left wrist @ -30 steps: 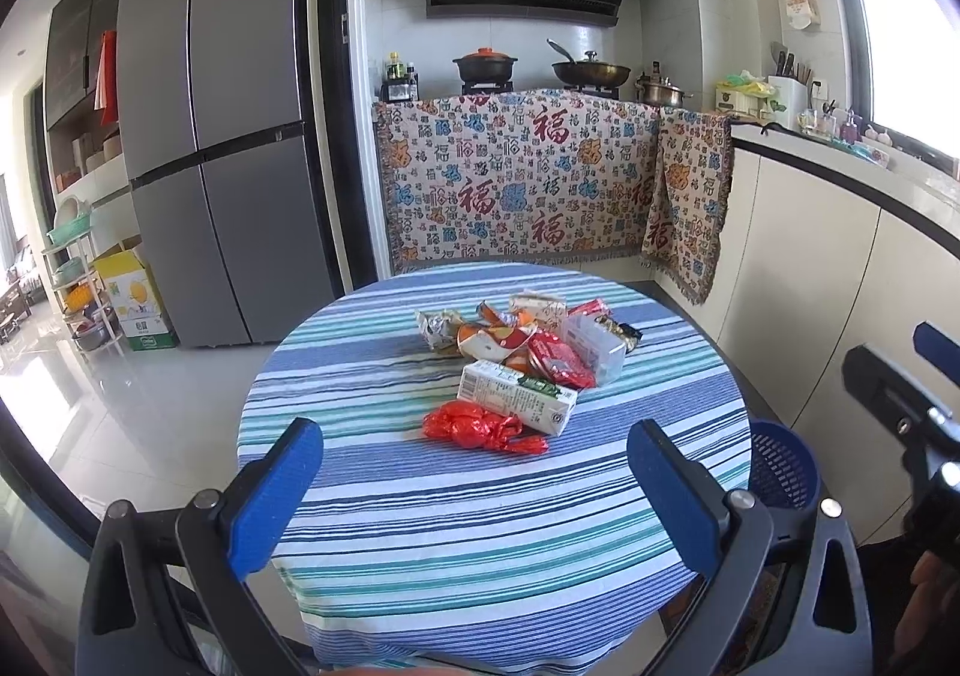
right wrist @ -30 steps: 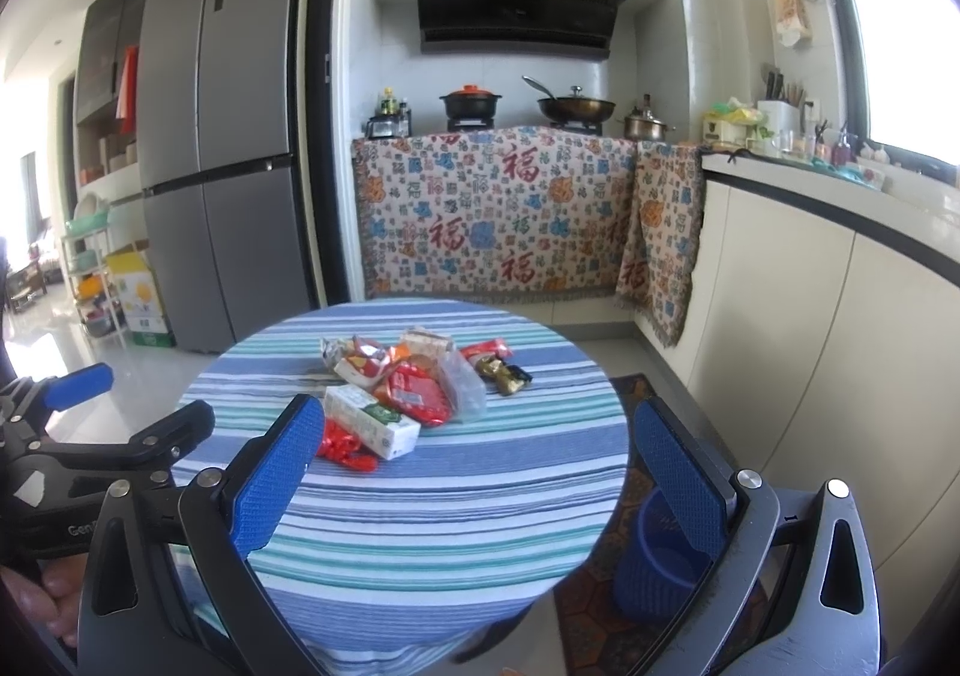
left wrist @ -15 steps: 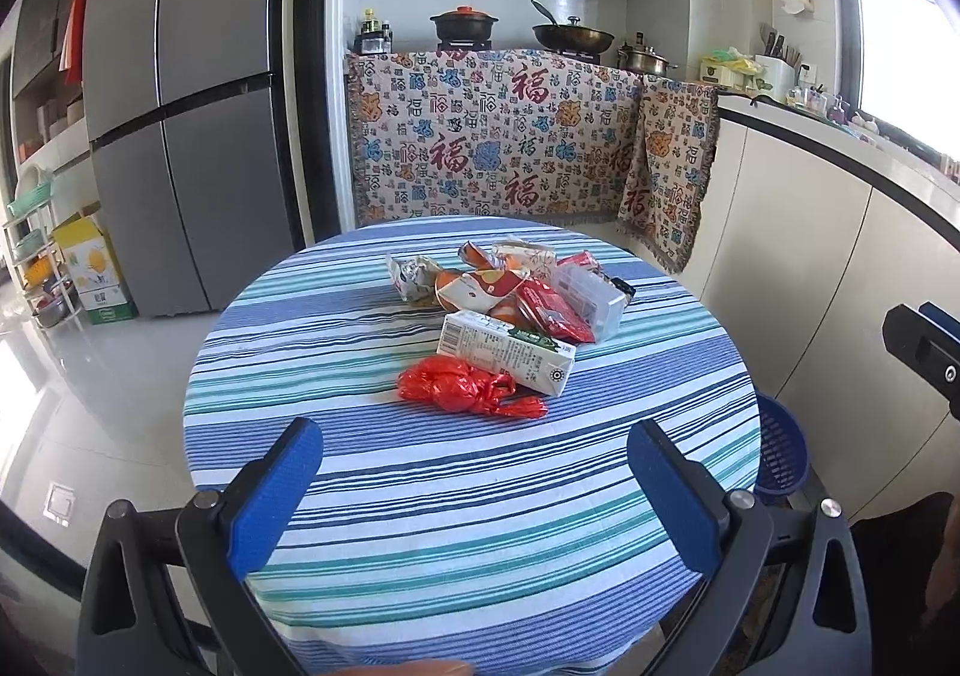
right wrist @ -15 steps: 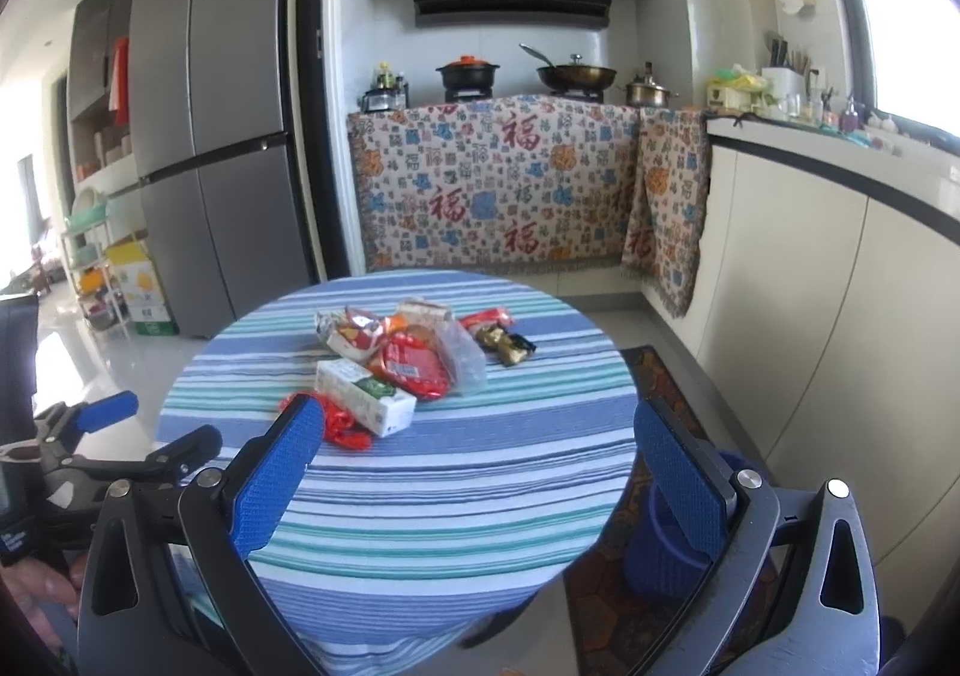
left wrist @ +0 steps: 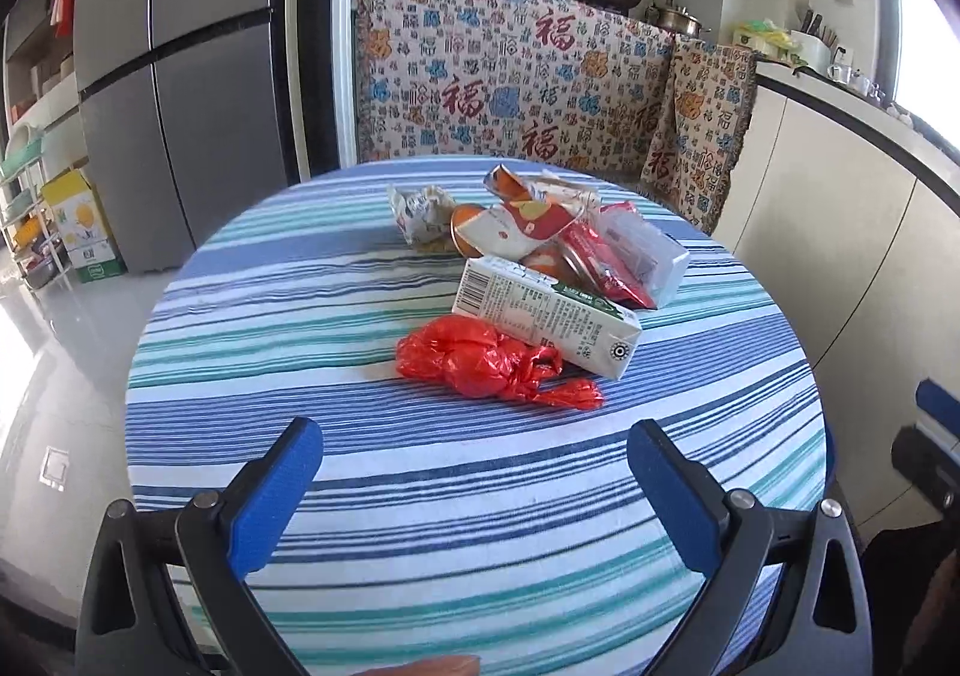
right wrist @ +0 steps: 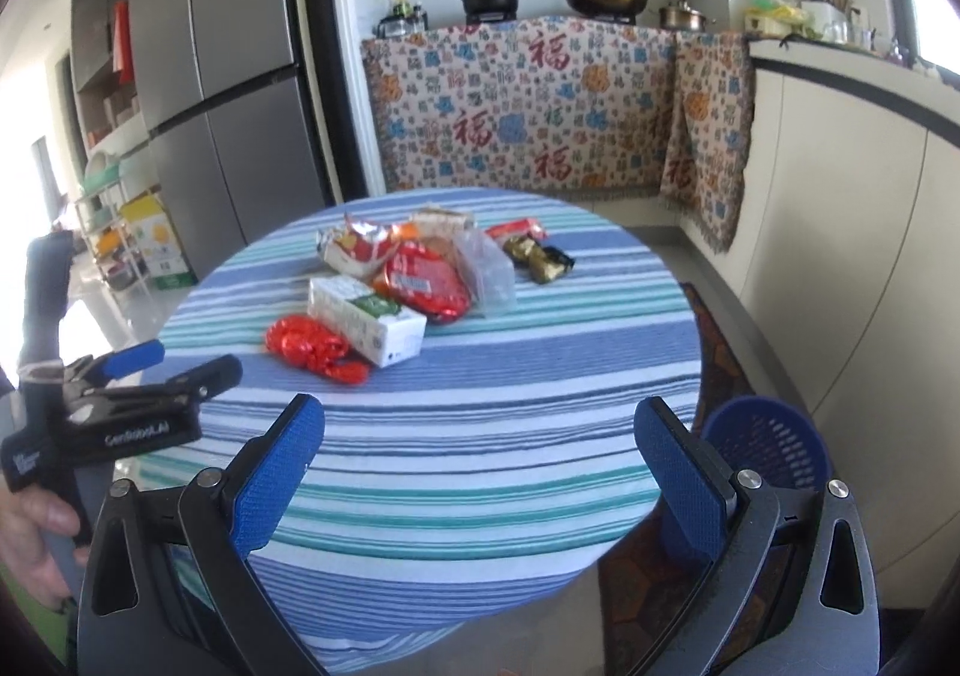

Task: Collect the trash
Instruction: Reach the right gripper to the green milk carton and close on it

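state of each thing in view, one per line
left claw: open, holding nothing
right claw: open, holding nothing
red bag: crumpled, knotted, lying on the table
carton: lying on its side
wrappers: opened, heaped behind the carton
basket: upright on the floor beside the table

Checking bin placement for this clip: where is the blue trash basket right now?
The blue trash basket shows only in the right wrist view, at lower right, on the floor beside the round striped table's right edge, partly hidden behind the right gripper's finger.
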